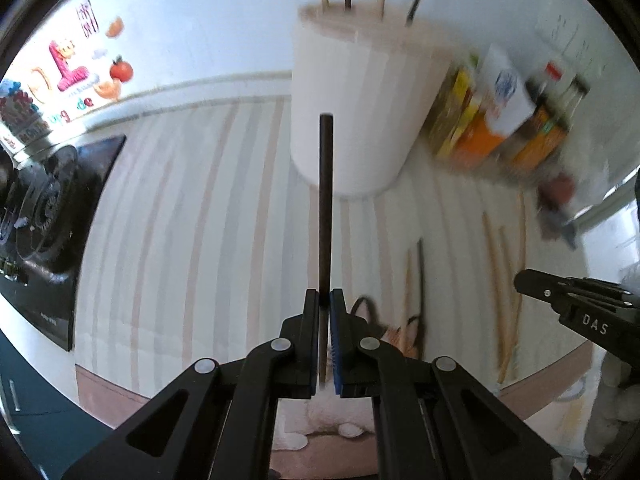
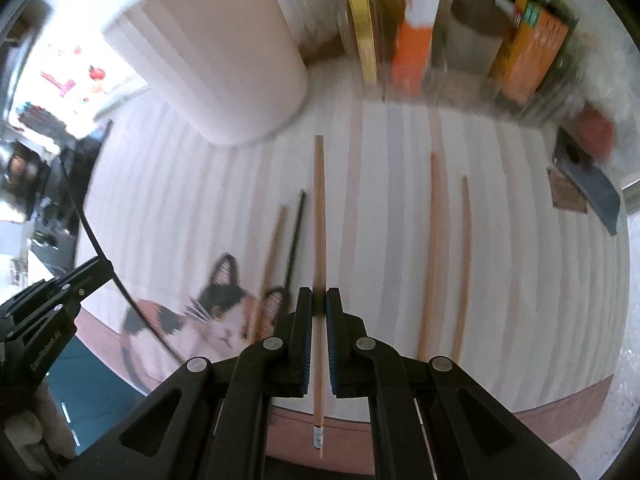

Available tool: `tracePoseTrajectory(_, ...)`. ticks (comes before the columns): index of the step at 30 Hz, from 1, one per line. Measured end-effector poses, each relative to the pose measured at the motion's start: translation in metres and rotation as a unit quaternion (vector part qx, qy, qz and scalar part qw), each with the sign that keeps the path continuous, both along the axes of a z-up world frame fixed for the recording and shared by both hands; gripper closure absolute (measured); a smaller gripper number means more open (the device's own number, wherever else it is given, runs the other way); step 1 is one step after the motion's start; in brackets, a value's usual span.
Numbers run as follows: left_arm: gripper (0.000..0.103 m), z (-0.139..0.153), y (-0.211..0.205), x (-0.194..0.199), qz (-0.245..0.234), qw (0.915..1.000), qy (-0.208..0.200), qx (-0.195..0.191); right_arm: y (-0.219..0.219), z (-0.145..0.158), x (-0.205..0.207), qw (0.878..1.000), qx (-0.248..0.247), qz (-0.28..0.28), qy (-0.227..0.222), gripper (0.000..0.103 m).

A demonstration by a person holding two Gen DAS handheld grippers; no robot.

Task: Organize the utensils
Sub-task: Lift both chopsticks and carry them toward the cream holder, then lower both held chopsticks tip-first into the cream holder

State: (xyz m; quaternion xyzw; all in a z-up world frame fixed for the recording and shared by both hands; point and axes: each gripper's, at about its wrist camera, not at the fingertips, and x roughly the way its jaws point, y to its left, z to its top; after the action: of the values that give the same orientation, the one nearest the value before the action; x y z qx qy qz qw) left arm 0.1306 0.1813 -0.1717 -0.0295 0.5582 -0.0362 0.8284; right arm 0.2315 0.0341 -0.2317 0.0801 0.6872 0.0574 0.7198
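Roughly halfway through, by the look of it: 4 chopsticks already standing in the white holder point(image 1: 352, 92), 2 pale and 2 dark, tips poking above its rim. Another 2 in transit. Left gripper point(image 1: 325, 300) clenched on a dark chopstick point(image 1: 326, 200), jaws pinching its lower end so the stick points straight ahead toward the holder's wall, lifted clear of the mat. Right gripper point(image 2: 319, 300) likewise clamped, jaws closed around a pale wooden chopstick point(image 2: 319, 220) at about two-thirds of its length, the printed butt end sticking out behind the pads and the tip aimed at the holder's base. Left to collect: 4 sticks lying on the striped cat-print mat point(image 2: 520, 240) covering the worktop, namely a pale one point(image 2: 272, 264) and a thin dark one point(image 2: 295, 236) side by side just left of the right gripper, plus 2 pale ones point(image 2: 434, 240) further right, near each other and roughly parallel. Slim, straight, smooth rods all, the wooden kind light tan with a small label band at the thick end, the dark kind near black and matte. Behind the holder, blurred boxes and bottles point(image 2: 412, 32) along the wall; a stove point(image 1: 48, 208) off to the left. Probably next: tipping both held sticks upright and dropping them into the holder's open top.
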Motion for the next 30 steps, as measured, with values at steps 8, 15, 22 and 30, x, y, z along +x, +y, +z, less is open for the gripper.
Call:
tracePoseTrajectory(8, 0.101, 0.105, 0.0, 0.025, -0.005, 0.9922, -0.117, -0.041, -0.002, 0.09, 0.044, 0.993, 0.042, -0.016, -0.105, 0.096)
tracePoseTrajectory(15, 0.101, 0.193, 0.001, 0.07, -0.014, 0.9783, -0.194, -0.071, -0.006, 0.182, 0.12, 0.973, 0.061, -0.039, -0.218, 0.096)
tracePoseTrajectory(22, 0.101, 0.209, -0.003, 0.14, -0.007, 0.977, -0.209, -0.042, 0.002, 0.22, 0.194, 0.95, 0.056, -0.078, -0.297, 0.096)
tracePoseTrajectory(30, 0.101, 0.157, -0.002, 0.2, -0.001, 0.989, -0.143, -0.039, 0.032, 0.202, 0.243, 0.934, 0.041, -0.087, -0.343, 0.096)
